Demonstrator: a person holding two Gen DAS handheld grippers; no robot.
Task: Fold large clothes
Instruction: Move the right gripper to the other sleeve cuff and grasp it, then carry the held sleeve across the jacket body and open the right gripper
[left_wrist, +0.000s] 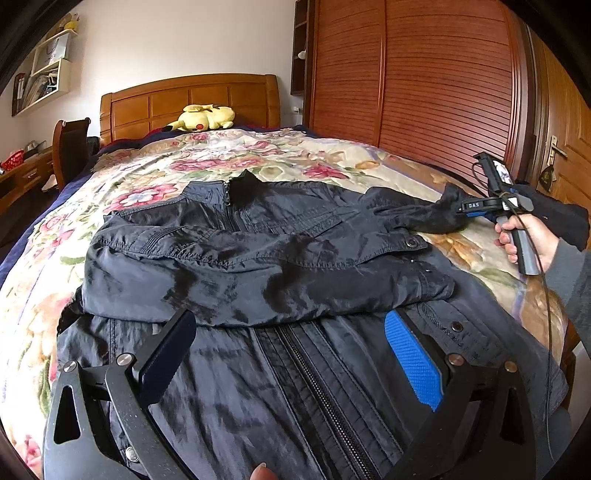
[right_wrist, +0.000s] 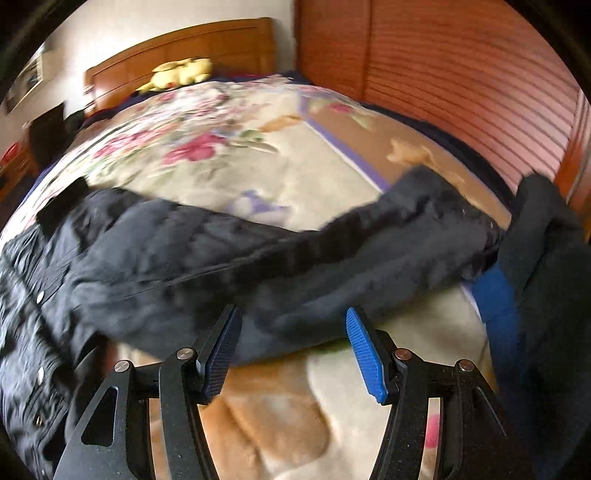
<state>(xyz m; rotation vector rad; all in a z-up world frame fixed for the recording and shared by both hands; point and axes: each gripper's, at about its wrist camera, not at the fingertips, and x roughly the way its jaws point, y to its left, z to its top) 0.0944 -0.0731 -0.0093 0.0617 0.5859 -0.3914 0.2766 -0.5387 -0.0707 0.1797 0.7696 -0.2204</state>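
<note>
A dark navy zip jacket (left_wrist: 258, 266) lies front up on the floral bed. One sleeve is folded across its chest. The other sleeve (right_wrist: 332, 254) stretches out to the right. My left gripper (left_wrist: 291, 332) is open and empty, hovering over the jacket's lower front by the zipper. My right gripper (right_wrist: 293, 334) is open, its fingertips right at the near edge of the outstretched sleeve. In the left wrist view the right gripper (left_wrist: 467, 210) sits at the sleeve's cuff end, held by a hand. The right wrist view is blurred.
The floral bedspread (left_wrist: 155, 177) covers the bed. A yellow plush toy (left_wrist: 205, 118) lies by the wooden headboard. A slatted wooden wardrobe (left_wrist: 424, 81) stands to the right. Another dark garment (right_wrist: 546, 258) lies at the bed's right edge. A chair and desk stand at left.
</note>
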